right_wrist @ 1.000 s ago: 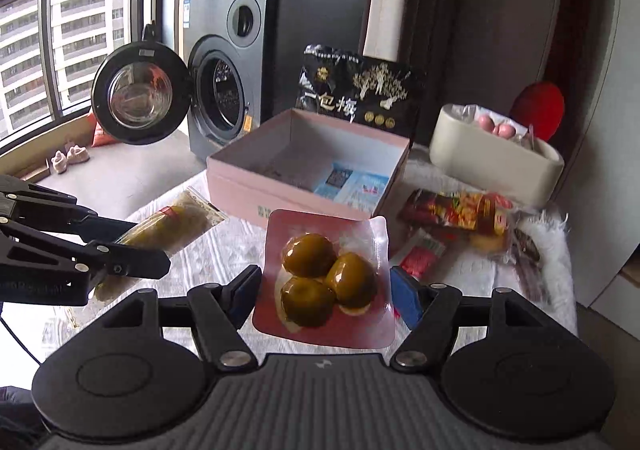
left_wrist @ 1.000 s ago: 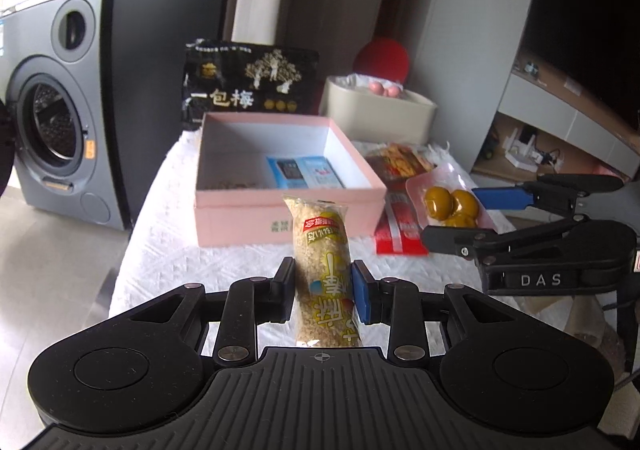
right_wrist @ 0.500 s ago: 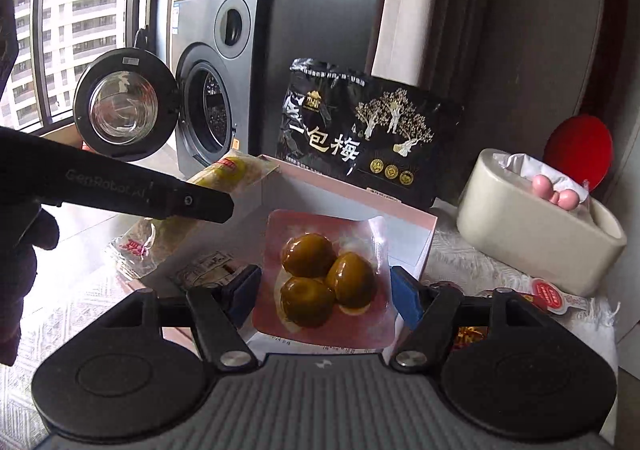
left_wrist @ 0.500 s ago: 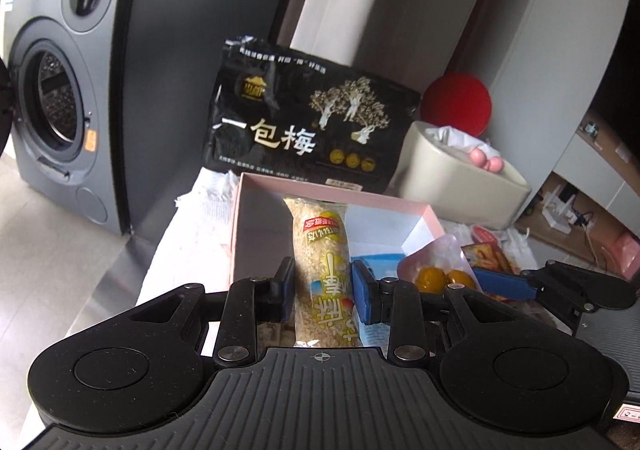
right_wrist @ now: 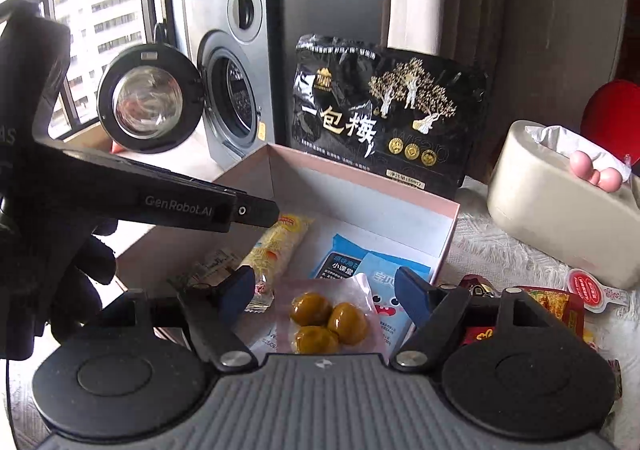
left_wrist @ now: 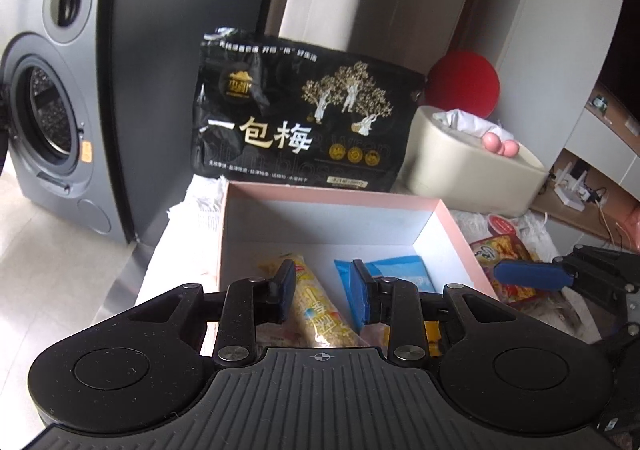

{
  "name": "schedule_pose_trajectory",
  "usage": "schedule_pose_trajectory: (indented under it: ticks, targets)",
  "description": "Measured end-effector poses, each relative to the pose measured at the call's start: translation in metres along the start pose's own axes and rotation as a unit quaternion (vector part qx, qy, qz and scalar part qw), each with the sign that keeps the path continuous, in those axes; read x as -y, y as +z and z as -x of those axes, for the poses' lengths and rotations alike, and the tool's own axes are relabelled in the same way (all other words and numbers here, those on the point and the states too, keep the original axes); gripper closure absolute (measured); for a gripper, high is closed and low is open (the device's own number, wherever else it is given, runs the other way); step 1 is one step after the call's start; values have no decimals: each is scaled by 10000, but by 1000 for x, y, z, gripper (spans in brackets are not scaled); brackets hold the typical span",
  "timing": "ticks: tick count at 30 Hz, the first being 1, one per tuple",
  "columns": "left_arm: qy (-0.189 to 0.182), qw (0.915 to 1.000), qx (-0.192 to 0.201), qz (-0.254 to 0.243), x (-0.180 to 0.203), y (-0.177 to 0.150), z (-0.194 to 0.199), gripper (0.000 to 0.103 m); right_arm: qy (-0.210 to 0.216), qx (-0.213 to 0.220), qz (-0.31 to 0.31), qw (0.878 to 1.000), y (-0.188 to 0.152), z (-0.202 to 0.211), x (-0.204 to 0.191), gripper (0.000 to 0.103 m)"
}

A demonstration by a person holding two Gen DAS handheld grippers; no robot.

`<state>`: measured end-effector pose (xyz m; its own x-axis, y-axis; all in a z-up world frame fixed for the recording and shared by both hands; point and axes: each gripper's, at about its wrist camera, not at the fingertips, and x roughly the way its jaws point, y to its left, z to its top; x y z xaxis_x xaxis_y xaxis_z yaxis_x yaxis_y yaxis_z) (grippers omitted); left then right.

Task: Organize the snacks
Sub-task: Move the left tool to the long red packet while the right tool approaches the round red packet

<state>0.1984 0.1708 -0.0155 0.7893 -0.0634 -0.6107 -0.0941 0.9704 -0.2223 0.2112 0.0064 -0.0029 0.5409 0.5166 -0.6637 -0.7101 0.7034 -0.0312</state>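
Observation:
The pink box (left_wrist: pixel 328 194) stands open on the white cloth, with blue packets (left_wrist: pixel 400 270) on its floor. The yellow noodle pack (left_wrist: pixel 320 306) lies slanted in the box beneath my left gripper (left_wrist: pixel 324 286). Its far end runs under the left finger, and a strip of blue packet shows between it and the right pad. Those jaws stand narrowly apart and do not press on it. My right gripper (right_wrist: pixel 324 284) is opening. The clear pack of three brown eggs (right_wrist: pixel 328 320) rests in the box (right_wrist: pixel 360 174) between its fingers, touching neither pad.
A black plum bag (right_wrist: pixel 384 118) stands behind the box. A beige tissue holder (right_wrist: pixel 552 218) is at the right, with red snack packets (right_wrist: pixel 560 306) in front of it. A washing machine with its door (right_wrist: pixel 148 102) open stands at the left.
Both grippers moved forward over the pink box. The right jaws widened and the egg pack dropped out of them. The noodle pack went from upright between the left pads to slanted below them.

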Motion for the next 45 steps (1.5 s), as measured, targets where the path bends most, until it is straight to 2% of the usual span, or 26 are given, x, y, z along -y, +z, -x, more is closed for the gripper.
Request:
schedule_pose_trajectory:
  ticks: [3,7,10,12,15,18,20,22,25,27,28,29,31,34,39,41,45]
  targets:
    - [-187,9995,228,-138,15,-4,23,69,-342,276,-36,9990,-4,27,21,20]
    - [-935,9946,353,-269,48,-17,48,69,-938,287,-477,9940,-14,47,68,19]
    - [-1518,9867,181,-543,79,-37,51,69,-1307,179,-1434,9808,-21,48,122,19]
    - [-1722,9825,-61,-705,96,-55,44,69,-1419,95,-2180,9655,-31,42,159,19]
    - [-1809,9786,-413,-889,114,-78,30,69,-1357,-48,-3097,9411,-43,23,202,19]
    - [-1739,9781,-694,-905,118,-94,17,69,-1294,-132,-3682,9206,-47,0,225,21]
    - [-1691,9793,-800,-773,115,-100,11,70,-1394,-201,-3817,9135,-41,-18,232,21]
    - [-1633,9808,-818,-690,112,-103,11,70,-1668,-335,-3826,9081,-32,-37,234,21]
    - [-1566,9822,-846,-598,107,-105,9,70,-2139,-749,-3479,9097,-17,-66,232,21]
    - [-1510,9831,-865,-564,104,-108,9,70,-2349,-856,-3224,9130,-11,-78,228,23]
    - [-1487,9834,-878,-548,103,-108,9,70,-2400,-888,-3086,9161,-8,-81,226,33]
    - [-1469,9837,-887,-532,102,-109,8,70,-2400,-964,-2964,9194,-7,-84,225,37]
    - [-1432,9845,-886,-497,100,-110,9,70,-2296,-1031,-2829,9255,-6,-81,220,42]
    - [-1398,9854,-873,-432,96,-112,11,70,-2021,-1043,-2593,9386,-8,-64,213,43]
    - [-1420,9852,-894,-355,92,-114,14,70,-1713,-715,-2264,9562,-29,-2,192,43]
    - [-1406,9852,-920,-349,91,-115,13,70,-1485,-570,-2095,9648,-38,26,173,43]
    - [-1400,9852,-920,-373,95,-117,13,70,-1008,-535,-1999,9732,-66,74,145,43]
